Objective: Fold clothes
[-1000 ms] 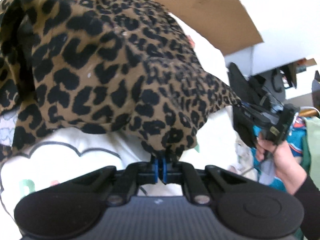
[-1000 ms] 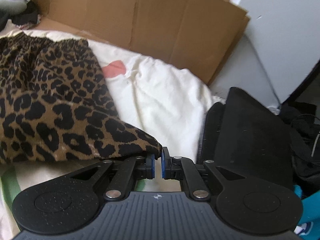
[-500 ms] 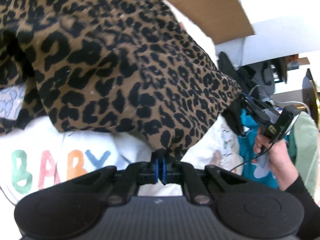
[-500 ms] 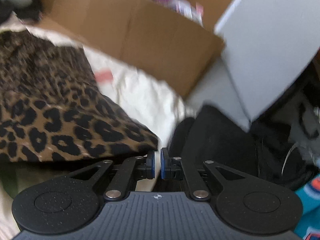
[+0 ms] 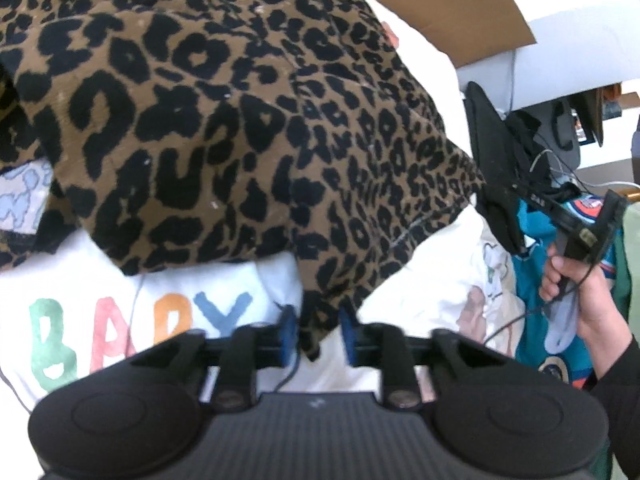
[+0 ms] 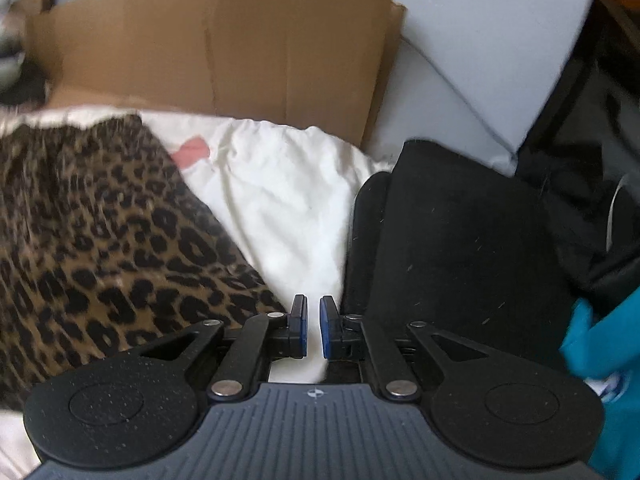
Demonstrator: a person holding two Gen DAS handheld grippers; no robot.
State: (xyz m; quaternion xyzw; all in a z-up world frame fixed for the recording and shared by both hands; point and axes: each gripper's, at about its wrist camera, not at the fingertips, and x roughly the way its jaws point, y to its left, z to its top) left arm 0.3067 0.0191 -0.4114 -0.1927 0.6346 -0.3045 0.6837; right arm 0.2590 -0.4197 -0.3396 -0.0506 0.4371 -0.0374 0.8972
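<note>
A leopard-print garment (image 5: 224, 120) lies bunched over a white "BABY" printed cloth (image 5: 140, 320). The garment's near corner hangs between the blue pads of my left gripper (image 5: 318, 334), whose jaws are opening; the pads stand apart from the fabric. In the right wrist view the same garment (image 6: 100, 248) lies at the left on a white cloth (image 6: 288, 208). My right gripper (image 6: 313, 328) is opening by a narrow gap with nothing in it, and the garment's edge sits just left of its left finger. A hand (image 5: 572, 284) holds that gripper at the garment's right corner.
A brown cardboard box (image 6: 224, 52) stands behind the cloths. A black folded item (image 6: 448, 248) lies right of the white cloth, next to a grey-white wall panel (image 6: 488, 32). Teal clothing (image 5: 536, 320) and dark clutter with cables (image 5: 536, 152) sit at the right.
My left gripper's pads have parted from the garment corner they pinched. My right gripper has let the garment's other corner go and drawn slightly away, rolling a little.
</note>
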